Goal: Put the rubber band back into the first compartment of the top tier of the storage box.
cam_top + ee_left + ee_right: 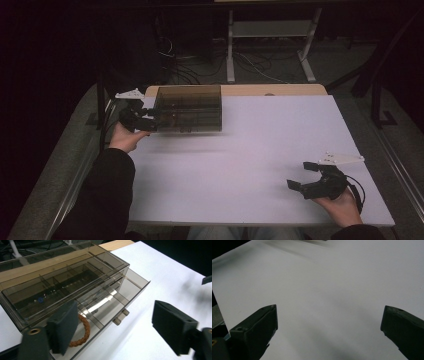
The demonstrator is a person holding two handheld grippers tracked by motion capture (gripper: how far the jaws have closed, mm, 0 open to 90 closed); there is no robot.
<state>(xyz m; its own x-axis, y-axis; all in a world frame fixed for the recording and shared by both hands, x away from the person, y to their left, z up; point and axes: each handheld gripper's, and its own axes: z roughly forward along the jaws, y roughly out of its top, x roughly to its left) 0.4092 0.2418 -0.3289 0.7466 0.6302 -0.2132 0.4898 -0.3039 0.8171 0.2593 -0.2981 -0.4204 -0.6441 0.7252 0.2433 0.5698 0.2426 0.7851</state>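
High view: smoked organizer box lengthwise across table, drawer facing person.

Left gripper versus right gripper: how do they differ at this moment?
The left gripper is at the smoked clear drawer box, beside its pulled-out drawer with a braided brown ring inside; the right gripper sits over bare white table, far from the box. Both have open jaws holding nothing.

Drawer box at table's far left, braided ring in its open drawer.
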